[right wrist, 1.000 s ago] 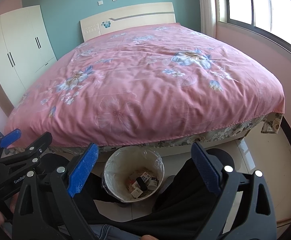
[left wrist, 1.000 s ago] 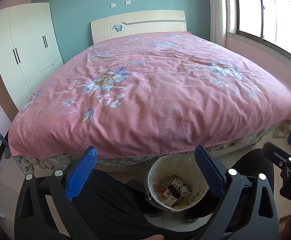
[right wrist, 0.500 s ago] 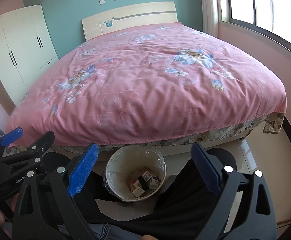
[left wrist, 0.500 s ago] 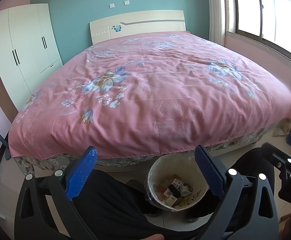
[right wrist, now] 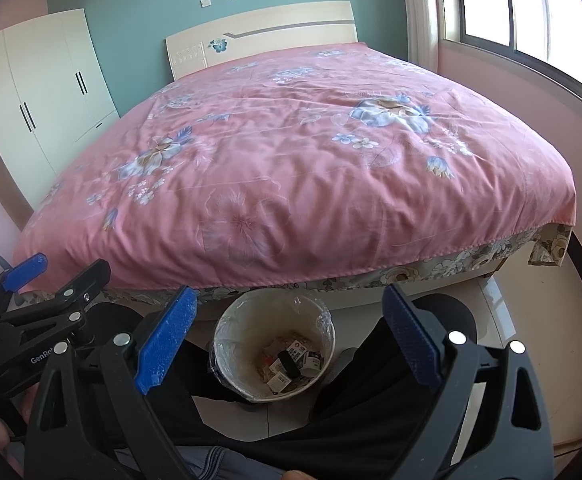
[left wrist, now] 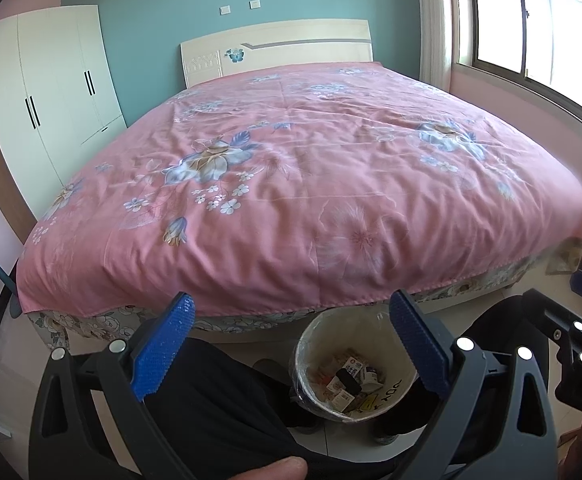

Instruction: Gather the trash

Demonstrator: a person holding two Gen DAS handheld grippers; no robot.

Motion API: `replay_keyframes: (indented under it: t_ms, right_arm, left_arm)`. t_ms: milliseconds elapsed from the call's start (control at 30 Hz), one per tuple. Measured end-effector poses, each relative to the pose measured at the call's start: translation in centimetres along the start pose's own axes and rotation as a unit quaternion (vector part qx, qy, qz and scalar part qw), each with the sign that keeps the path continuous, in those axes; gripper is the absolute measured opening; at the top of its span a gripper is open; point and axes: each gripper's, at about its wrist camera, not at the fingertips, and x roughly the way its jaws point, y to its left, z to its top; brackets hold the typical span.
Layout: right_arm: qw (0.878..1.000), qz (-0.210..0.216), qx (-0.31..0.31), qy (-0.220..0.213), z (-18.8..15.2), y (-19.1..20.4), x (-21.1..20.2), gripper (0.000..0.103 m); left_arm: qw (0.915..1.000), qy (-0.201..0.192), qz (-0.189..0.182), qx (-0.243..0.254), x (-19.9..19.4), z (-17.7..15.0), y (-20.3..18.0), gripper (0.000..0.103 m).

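Trash point(left wrist: 351, 380) inside lined bin point(left wrist: 399, 390), both claws spread wide, empty

Pink floral bedspread point(left wrist: 311, 184), blue-padded tongs point(left wrist: 291, 346)

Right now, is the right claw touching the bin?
Apart. The right wrist view shows the open right claw empty, with the bin on the floor between the legs, beyond both tips.

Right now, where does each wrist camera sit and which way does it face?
Left wrist: on the open left gripper, facing the pink floral bedspread; dark-trousered legs show, right gripper at the edge.
Right wrist: on the open right gripper, same heading; left gripper at its left edge.
Shared: bed, white wardrobe, plastic-lined round waste bin holding packets.
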Motion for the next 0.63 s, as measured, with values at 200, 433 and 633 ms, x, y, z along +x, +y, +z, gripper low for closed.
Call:
replay_keyframes:
  t_ms: [200,433,633]
  right_arm:
    - [1.0,0.002,0.0,0.002,-0.04,0.04,0.01,0.092]
    - [1.0,0.005,-0.002,0.003,0.09,0.21,0.16,0.092]
    - [1.0,0.005,-0.001,0.002,0.1,0.16,0.15,0.092]
  left_arm:
    - [1.0,0.001,-0.002,-0.001,0.05,-0.05,-0.06,0.099]
    - [1.0,0.001,-0.005,0.008,0.05,-0.17,-0.44,0.099]
    - [1.0,0.005,-0.003,0.006,0.09,-0.18,-0.56,0.099]
